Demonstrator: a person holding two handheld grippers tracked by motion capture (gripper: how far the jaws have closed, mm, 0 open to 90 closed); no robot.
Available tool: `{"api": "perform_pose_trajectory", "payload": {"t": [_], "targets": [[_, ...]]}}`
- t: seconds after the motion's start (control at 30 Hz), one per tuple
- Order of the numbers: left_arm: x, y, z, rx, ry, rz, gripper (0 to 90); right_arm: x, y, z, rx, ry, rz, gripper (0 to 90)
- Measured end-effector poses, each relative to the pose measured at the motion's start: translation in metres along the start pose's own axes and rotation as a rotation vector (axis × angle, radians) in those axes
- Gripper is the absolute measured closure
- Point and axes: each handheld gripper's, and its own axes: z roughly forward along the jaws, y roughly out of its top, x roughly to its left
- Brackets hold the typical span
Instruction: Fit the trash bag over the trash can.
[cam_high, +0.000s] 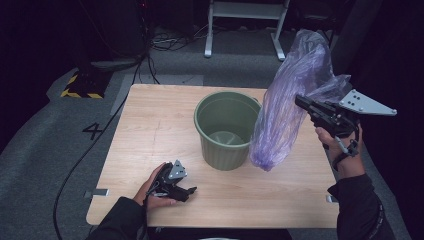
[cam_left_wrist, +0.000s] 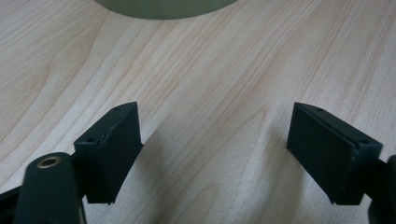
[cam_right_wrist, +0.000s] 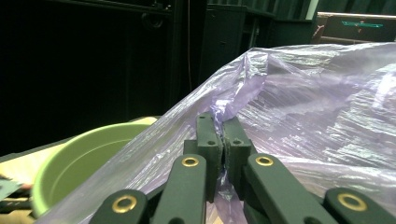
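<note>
A translucent purple plastic bag (cam_high: 290, 107) hangs in the air just to the right of a green bin (cam_high: 226, 129), its lower end dangling close over the worktop (cam_high: 150, 130) near the bin's base. The right gripper (cam_high: 302, 102) holds it from the right, fingers (cam_right_wrist: 208, 140) pressed together on a gathered fold of the film, as the right gripper view shows with the plastic bunched between them and billowing past. The bag is crumpled and mostly collapsed, its mouth not plainly open. The bin stands upright and empty near the middle of the worktop, its rim level with the bag's midsection.

At the near left corner of the worktop, well apart from the bag, the left gripper (cam_high: 190, 190) rests low in the person's hand, its fingers (cam_left_wrist: 112, 149) spread wide with nothing but bare wood between them; the bin's lower wall shows at the top edge of the left gripper view.

The work in hand looks like lining the bin with the bag. To do it well, the bag probably needs lifting until its bottom clears the rim, then carrying over the opening before it is lowered. The idle left gripper would do best to take the opposite edge of the bag's mouth, so the film can be spread open rather than dropped in as a wad. A light bin may tip if the bag drags against its rim.
</note>
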Motion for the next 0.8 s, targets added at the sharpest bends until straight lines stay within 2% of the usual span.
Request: {"api": "perform_pose_trajectory", "payload": {"t": [0.07, 0.17, 0.2, 0.3, 0.43, 0.5, 0.57, 0.6, 0.67, 0.7, 0.73, 0.8], "targets": [[-0.004, 0.001, -0.002, -0.017, -0.01, 0.021, 18.4, -0.003, -0.002, 0.007, -0.008, 0.0, 0.015, 88.6], [-0.008, 0.004, -0.008, -0.048, -0.049, 0.043, 16.9, -0.007, -0.004, 0.016, -0.011, 0.001, 0.028, 88.6], [-0.008, 0.005, -0.009, -0.052, -0.043, 0.047, 16.7, -0.008, -0.004, 0.019, -0.013, 0.0, 0.033, 88.6], [-0.005, 0.007, -0.013, -0.071, -0.052, 0.028, 17.4, -0.01, -0.004, 0.026, -0.01, 0.0, 0.042, 88.6], [0.001, 0.008, -0.019, -0.088, -0.025, 0.023, 20.8, -0.011, 0.001, 0.037, -0.014, -0.001, 0.044, 88.7], [0.003, 0.01, -0.025, -0.111, -0.022, 0.02, 21.5, -0.011, 0.002, 0.04, -0.014, -0.001, 0.045, 88.7], [0.005, 0.014, -0.035, -0.147, -0.008, 0.022, 22.2, -0.011, 0.003, 0.044, -0.004, -0.002, 0.04, 88.7], [0.006, 0.018, -0.043, -0.181, -0.005, 0.02, 22.9, -0.01, 0.004, 0.046, -0.004, -0.002, 0.041, 88.7], [0.01, 0.024, -0.053, -0.226, -0.01, 0.0, 22.5, -0.01, 0.004, 0.05, -0.004, -0.004, 0.044, 88.7], [0.012, 0.026, -0.056, -0.24, -0.011, -0.008, 22.5, -0.01, 0.005, 0.052, -0.003, -0.006, 0.046, 88.7], [0.016, 0.033, -0.063, -0.261, 0.018, 0.004, 22.4, -0.01, 0.005, 0.056, -0.006, -0.007, 0.053, 88.7], [0.018, 0.036, -0.065, -0.268, 0.029, 0.006, 22.1, -0.01, 0.005, 0.058, -0.003, -0.008, 0.05, 88.7]]}}
